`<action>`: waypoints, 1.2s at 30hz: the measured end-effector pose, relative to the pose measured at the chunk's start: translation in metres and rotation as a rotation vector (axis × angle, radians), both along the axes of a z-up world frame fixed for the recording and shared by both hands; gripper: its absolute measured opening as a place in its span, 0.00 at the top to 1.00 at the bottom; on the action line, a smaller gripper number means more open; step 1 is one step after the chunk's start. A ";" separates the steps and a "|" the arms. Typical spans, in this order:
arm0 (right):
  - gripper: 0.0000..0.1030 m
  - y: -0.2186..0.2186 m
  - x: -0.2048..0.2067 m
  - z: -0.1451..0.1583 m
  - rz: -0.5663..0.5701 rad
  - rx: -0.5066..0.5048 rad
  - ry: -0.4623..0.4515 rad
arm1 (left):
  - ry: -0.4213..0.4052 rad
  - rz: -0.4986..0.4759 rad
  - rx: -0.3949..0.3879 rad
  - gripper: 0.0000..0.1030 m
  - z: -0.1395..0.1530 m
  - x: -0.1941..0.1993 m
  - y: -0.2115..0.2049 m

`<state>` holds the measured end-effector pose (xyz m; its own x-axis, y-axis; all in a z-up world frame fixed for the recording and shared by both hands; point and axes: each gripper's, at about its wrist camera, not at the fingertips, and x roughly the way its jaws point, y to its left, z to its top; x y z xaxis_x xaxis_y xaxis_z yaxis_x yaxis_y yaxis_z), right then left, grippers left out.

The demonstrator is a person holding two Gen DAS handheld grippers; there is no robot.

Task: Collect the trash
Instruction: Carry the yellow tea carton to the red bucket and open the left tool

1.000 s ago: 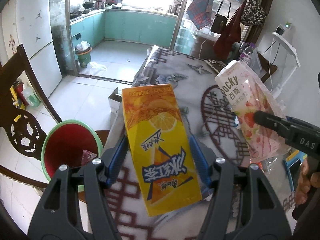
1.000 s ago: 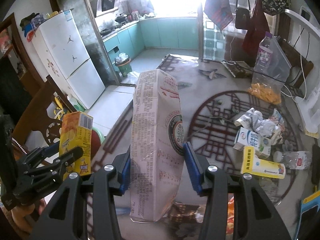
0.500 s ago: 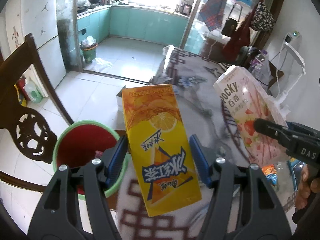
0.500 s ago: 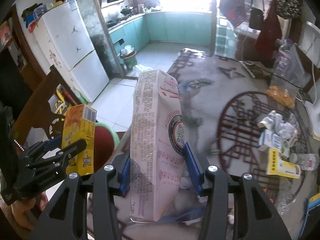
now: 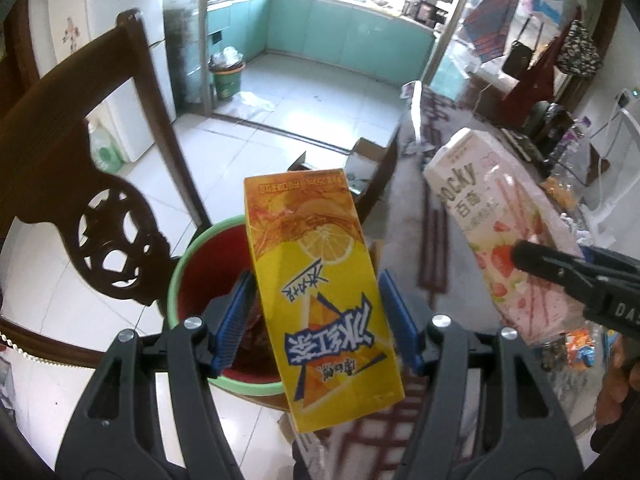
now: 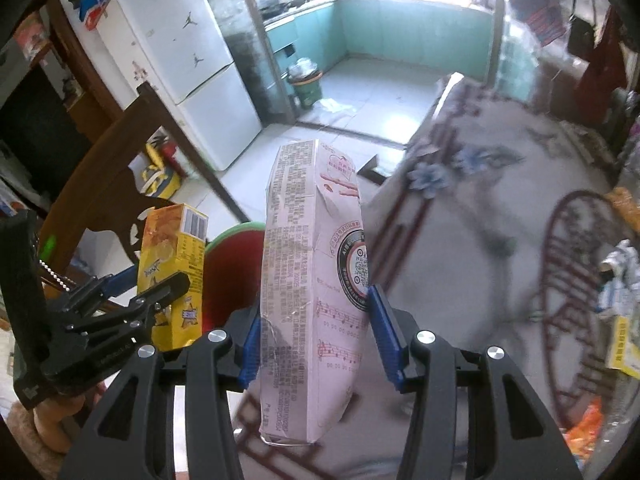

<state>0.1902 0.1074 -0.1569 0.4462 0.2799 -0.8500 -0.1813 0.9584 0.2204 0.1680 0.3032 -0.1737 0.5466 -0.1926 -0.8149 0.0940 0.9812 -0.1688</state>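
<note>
Yellow cardboard fills the left wrist view: the left gripper is clamped on a lemon tea carton, its blue pads pressed to both long edges, and the carton hangs partly over the red bin with the green rim. The right gripper grips a pink biscuit box the same way — upright, pinched across its narrow sides. That box sits to the right of the bin, more over the edge of the patterned tablecloth than over the opening. A dark wooden chair stands just left of the bin.

Both pieces of trash are mid-carry, so the step in hand looks like the delivery to the bin. Next, each piece needs to be fully above the red opening before the pads let go — the biscuit box has further to go leftward. More litter lies on the cloth far right of the bin.
</note>
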 end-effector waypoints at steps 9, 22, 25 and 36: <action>0.55 0.044 0.023 -0.040 0.055 0.044 0.108 | 0.048 0.051 0.030 0.41 -0.024 0.017 0.038; 0.52 0.080 0.045 -0.070 0.130 0.045 0.188 | 0.111 0.074 0.027 0.41 -0.049 0.029 0.060; 0.23 0.078 0.046 -0.067 0.100 0.048 0.173 | 0.120 0.079 0.028 0.40 -0.052 0.032 0.061; 0.24 0.042 0.021 -0.030 0.037 0.024 0.090 | 0.099 0.114 0.000 0.21 -0.044 0.029 0.063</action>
